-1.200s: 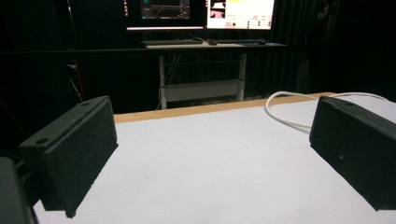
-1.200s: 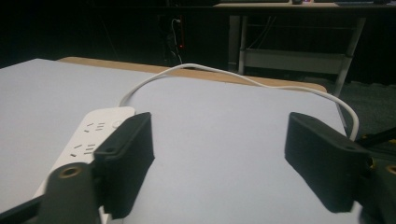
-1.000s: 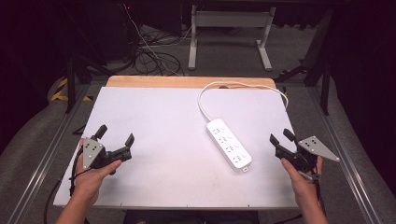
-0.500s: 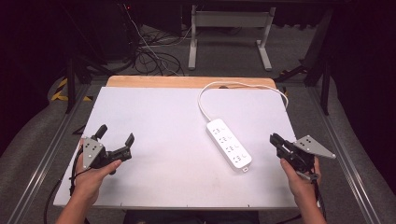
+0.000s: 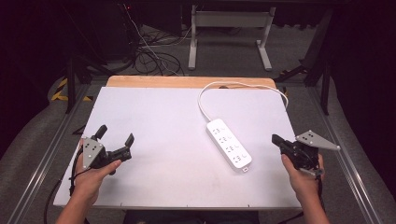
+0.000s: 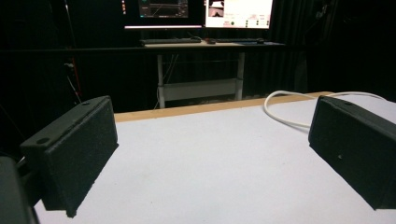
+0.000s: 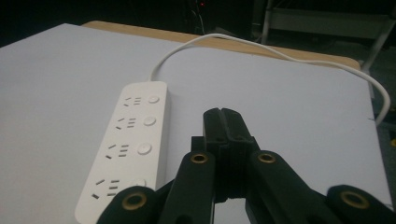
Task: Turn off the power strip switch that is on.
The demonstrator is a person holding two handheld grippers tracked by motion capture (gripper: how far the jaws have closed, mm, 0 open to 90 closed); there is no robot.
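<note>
My left black two-jaw gripper (image 5: 114, 141) carries a grey three-cornered plate studded with small screws, plus flat, rough-textured rectangular pads (image 6: 77, 151). My right black gripper (image 7: 221, 120) shows brass-ringed pivots; black cables trail off both, forearms bare, no sleeves.

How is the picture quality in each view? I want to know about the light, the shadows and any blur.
High view: the white table is evenly lit, the floor behind dark, the image soft. Left gripper view: the jaws throw soft shadows on the table, and two monitors glare in the dark background. Right gripper view: dim, and the power strip is sharper than the right gripper close to the lens.
</note>
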